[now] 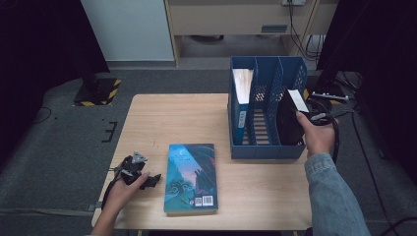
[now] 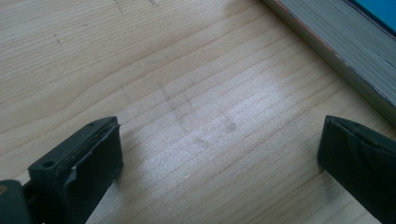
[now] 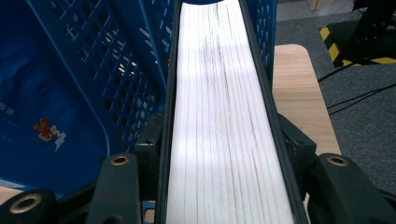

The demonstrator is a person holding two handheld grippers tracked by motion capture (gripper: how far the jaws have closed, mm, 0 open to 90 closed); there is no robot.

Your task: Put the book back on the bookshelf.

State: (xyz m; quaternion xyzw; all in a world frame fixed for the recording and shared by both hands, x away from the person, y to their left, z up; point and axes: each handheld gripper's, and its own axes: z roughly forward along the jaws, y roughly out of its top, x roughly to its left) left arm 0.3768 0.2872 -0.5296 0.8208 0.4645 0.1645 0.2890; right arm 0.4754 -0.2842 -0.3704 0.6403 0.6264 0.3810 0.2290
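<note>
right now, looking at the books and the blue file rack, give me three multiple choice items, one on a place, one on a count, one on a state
1. Where does the book with the blue picture cover lie?
A. flat on the table, in front of the rack
B. upright in the rack's left slot
C. on the floor

2. How many slots does the blue rack have?
A. two
B. three
C. five

3. How do the left gripper's jaws stand?
A. pressed on a book
B. shut on nothing
C. apart over bare wood

Answers:
1 A: in the high view it lies cover up on the table, nearer the person than the rack.
2 B: two dividers split the rack into three; one blue book stands at the left, and the right gripper holds a dark-covered book at the right slot.
3 C: the left gripper view shows only tabletop between them.
</note>
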